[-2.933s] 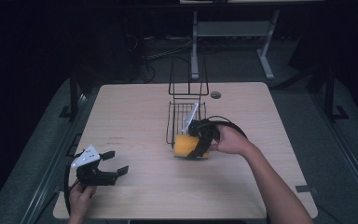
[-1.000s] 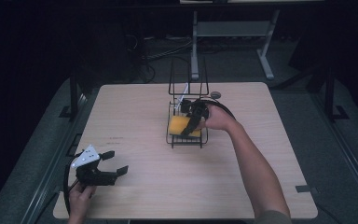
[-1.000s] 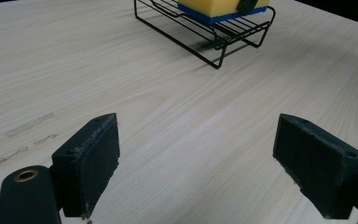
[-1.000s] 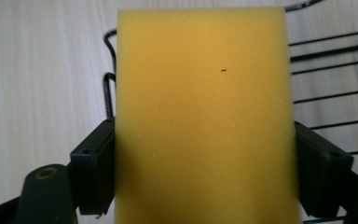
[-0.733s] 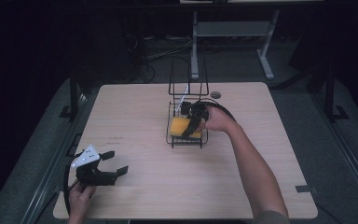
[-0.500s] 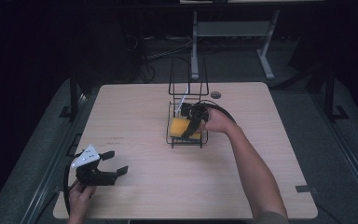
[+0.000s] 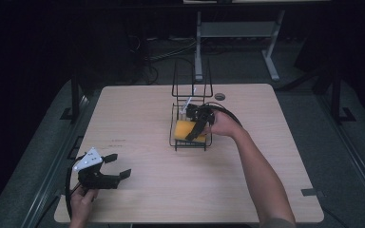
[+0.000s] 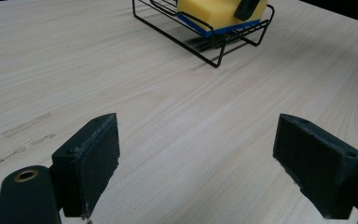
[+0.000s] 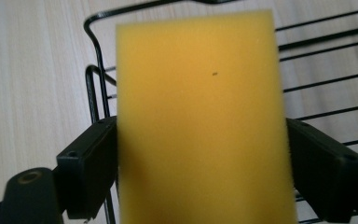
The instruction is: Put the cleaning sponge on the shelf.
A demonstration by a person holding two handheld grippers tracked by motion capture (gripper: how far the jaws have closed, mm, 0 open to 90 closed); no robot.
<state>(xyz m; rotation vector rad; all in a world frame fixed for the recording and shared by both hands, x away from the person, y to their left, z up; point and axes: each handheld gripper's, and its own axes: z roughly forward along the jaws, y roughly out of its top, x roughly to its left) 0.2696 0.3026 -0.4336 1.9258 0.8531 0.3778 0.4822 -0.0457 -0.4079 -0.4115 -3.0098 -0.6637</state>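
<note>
Right gripper (image 7: 197, 124) is over the wire rack (image 7: 190, 142) near the middle of the counter (image 7: 142, 114), its fingers (image 9: 91, 165) clamped on either side of a yellow sponge (image 7: 186, 129). In the right gripper view the sponge (image 9: 200, 121) sits squarely between both pads, touching each, with the rack's black wires (image 9: 326, 60) running behind it and the rack's rounded corner (image 9: 93, 70) just off the sponge's left edge. From the left gripper view the sponge (image 8: 214, 11) shows a blue underside and lies on the rack's (image 8: 205, 42) floor bars, a dark finger of the other gripper pressed on its top right. The rack has a tall wire back (image 7: 191, 78) rising on its far side, right behind the gripper, and low rails hemming the sponge in at the front and sides. A small dark round disc (image 7: 219, 96) lies on the counter just beyond the rack, apart from it. Left gripper (image 7: 105, 175) rests low at the near left corner of the counter, well apart from the rack, fingers (image 8: 91, 161) spread wide with nothing but bare wood between them. Faint dark scuffs (image 8: 23, 128) mark the counter off to its left. Beyond the counter's far edge stand a grey metal frame (image 7: 237, 33) and loose cables (image 7: 166, 52) on the floor.
</note>
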